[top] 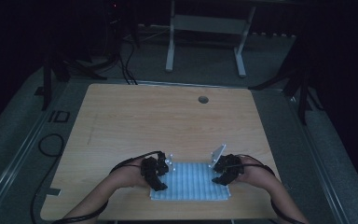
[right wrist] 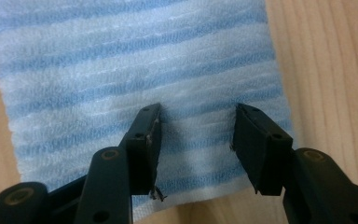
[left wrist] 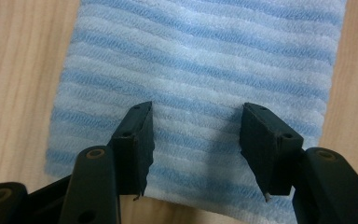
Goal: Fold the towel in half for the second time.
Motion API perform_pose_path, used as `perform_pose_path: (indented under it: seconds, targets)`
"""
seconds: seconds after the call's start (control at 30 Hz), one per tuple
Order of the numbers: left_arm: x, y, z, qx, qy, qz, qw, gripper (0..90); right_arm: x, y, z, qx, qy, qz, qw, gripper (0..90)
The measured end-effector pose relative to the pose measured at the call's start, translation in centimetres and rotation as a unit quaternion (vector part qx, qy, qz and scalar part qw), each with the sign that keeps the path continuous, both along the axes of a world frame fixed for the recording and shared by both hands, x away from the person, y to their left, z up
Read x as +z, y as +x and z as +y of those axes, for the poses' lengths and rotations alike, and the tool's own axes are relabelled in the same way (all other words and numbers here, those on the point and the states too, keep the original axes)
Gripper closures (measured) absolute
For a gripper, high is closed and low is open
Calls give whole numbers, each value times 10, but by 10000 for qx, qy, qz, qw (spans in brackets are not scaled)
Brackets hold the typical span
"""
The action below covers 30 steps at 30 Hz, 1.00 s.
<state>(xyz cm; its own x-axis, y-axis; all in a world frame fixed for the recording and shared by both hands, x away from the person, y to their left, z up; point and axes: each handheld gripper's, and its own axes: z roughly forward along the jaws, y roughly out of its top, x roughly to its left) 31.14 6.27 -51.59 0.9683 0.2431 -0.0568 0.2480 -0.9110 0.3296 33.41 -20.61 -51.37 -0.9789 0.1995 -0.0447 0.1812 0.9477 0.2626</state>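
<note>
A blue-and-white striped cloth [top: 191,182] lies flat on the wooden table [top: 168,116], close to its near edge. My left gripper [top: 161,183] hangs over the cloth's left end and my right gripper [top: 220,177] over its right end. In the left gripper view the jaws [left wrist: 196,116] stand apart just above the cloth [left wrist: 200,60], near its edge, with no fold pinched between them. The right gripper view is alike: the gripper [right wrist: 198,114] is open over the cloth [right wrist: 121,60] at its near edge, and bare wood shows on either side.
A round cable hole [top: 203,99] sits near the table's far edge. Beyond the table stands a white frame on two legs [top: 205,28]. Black cables [top: 51,144] loop on the grey floor at the left. The room around is dark.
</note>
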Motion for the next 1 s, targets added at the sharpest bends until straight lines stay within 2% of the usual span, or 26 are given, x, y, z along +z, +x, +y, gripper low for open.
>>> perform_pose_path:
  seconds: [0.2, 0.47, 0.67, 0.8, 0.97, 1.0]
  targets:
    - [0, 19, 5, 86, 107, -76, 9999, 451, -1, 17, 5, -70, 54, -30, 10000, 503]
    - [1, 51, 14, 368, 218, -69, 9991, 451, -1, 46, 19, -193, 0, -159, 9997, 479]
    - [1, 73, 22, 569, 255, -16, 9981, 451, -1, 73, 30, -228, -51, -122, 9997, 478]
    - [2, 88, 25, 649, 345, -82, 9973, 451, -1, 90, 37, -261, -81, -115, 9996, 474]
    - [2, 104, 29, 773, 364, 28, 9963, 451, 0, 105, 44, -299, -152, -119, 9994, 472]
    - [2, 107, 30, 802, 356, -4, 9961, 451, 0, 107, 45, -302, -150, -113, 9994, 472]
